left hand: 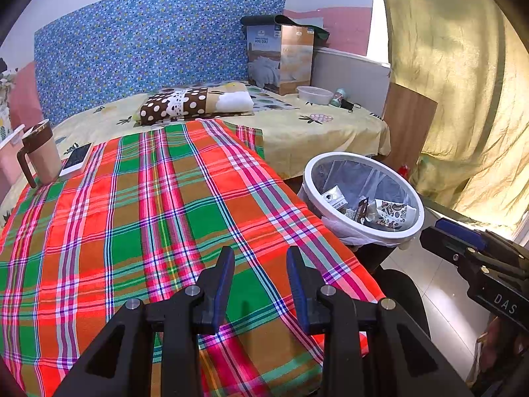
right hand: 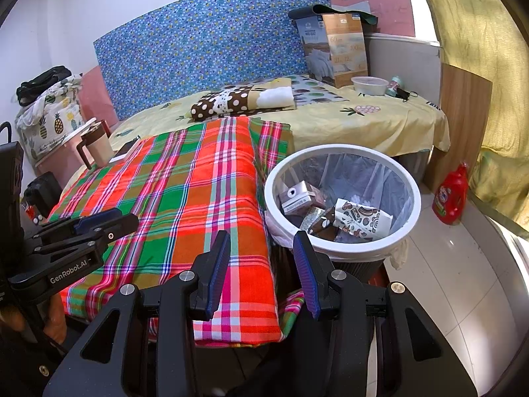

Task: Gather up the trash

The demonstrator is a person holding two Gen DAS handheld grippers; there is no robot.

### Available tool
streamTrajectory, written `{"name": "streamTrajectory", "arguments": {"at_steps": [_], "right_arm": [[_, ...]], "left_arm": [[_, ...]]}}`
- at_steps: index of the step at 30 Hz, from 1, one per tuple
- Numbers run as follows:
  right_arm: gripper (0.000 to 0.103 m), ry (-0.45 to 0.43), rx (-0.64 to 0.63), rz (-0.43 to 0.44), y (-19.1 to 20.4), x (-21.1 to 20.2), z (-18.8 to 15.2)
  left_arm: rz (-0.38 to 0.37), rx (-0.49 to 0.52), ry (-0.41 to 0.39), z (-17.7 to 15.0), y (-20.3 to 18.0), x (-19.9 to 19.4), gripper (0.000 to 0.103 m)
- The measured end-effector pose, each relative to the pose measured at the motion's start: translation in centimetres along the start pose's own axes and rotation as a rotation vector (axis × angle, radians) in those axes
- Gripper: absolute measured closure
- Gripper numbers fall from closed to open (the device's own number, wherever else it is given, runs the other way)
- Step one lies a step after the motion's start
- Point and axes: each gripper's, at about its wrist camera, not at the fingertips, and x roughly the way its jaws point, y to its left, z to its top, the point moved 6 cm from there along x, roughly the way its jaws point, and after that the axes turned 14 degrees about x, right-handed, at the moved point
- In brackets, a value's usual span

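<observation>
Both grippers sit nearest, hovering over the near end of the plaid cloth (left hand: 158, 218). Left gripper (left hand: 260, 258): jaws parted, nothing between the pads. Right gripper (right hand: 261, 243): jaws parted a bit wider, also empty, aimed at the gap between the cloth edge and the bin.

Just right of the cloth: white-rimmed trash bin (right hand: 342, 250) with a thin liner bag. Trash is already inside: a small carton (right hand: 299, 197), a brown wrapper (right hand: 322, 223) and a patterned paper packet (right hand: 362, 218). No loose trash shows on the plaid cloth, so the collecting looks mostly done.

Handling judgement: all three pieces look light. The carton is semi-stiff and crushable, so pinch it across a flat side. The wrapper and packet are thin and limp; take them by an edge or corner with light squeeze, as they may slip or fold.

Far left of the cloth: lidded mug (left hand: 41, 152) and a phone (left hand: 76, 159), not trash.

Farther back on the yellow bedsheet (left hand: 297, 132): folded polka-dot bedding (left hand: 185, 101), then far right a clear plastic tub (left hand: 314, 94), a small bottle (left hand: 339, 97) and a dark face mask (left hand: 350, 105). Possible remaining candidates, cannot tell.

Red detergent bottle (right hand: 451, 195) stands on the floor right of the bin.
</observation>
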Motion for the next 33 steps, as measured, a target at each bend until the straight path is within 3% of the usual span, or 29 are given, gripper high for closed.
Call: {"name": "streamTrajectory", "arguments": {"at_steps": [33], "right_arm": [[0.061,0.011,-0.002,-0.003,0.03,0.38,-0.39]], "left_arm": [[0.001,-0.002,0.021,-0.46,0.27,0.67,0.071]]}}
